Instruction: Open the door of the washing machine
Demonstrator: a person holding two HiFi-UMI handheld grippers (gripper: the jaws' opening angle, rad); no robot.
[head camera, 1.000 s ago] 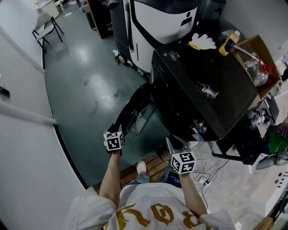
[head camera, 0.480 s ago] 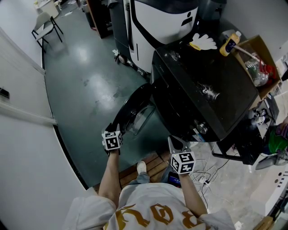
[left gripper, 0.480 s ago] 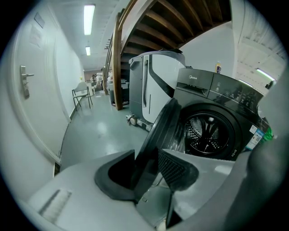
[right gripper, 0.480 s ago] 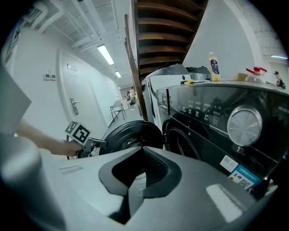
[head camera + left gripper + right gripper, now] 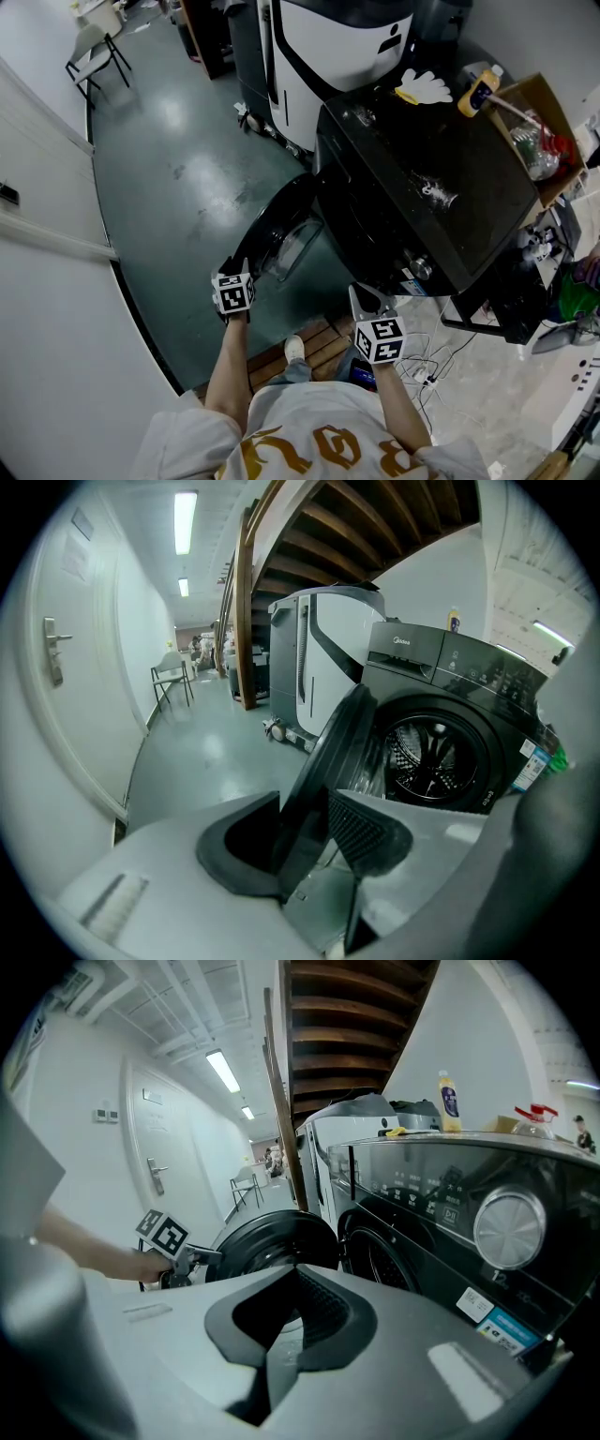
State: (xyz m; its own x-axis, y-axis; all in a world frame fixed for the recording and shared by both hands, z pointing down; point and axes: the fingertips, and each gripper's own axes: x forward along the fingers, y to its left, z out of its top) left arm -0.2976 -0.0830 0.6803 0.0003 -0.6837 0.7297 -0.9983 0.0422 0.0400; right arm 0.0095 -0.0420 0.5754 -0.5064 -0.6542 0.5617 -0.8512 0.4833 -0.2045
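The big black washing machine (image 5: 412, 187) stands on a green floor (image 5: 178, 159), w/ a white machine (image 5: 337, 47) behind it. Its round door (image 5: 281, 230) is at the front, on the left side. It hangs wide open, well away from the hole. The left gripper view looks right in at the shiny drum (image 5: 433, 757). So the opening step looks done, or nearly done.

The left gripper (image 5: 242, 270) is at the door's outer edge. Its jaws are squeezed on the rim of the door, one jaw on each side. The right gripper (image 5: 364, 298) hangs near the front of the washing machine, by the round knob (image 5: 509, 1227). Its jaws are pressed together w/ nothing in them.

On top sit a white glove (image 5: 422, 87) & a yellow bottle (image 5: 476, 91).

Next move, prob.: the left gripper lets go of the rim & backs off. If the door should go wider, it pulls a bit more first. The pull should follow the door's swing, not go sideways, so the rim doesn't slip out of the jaws.
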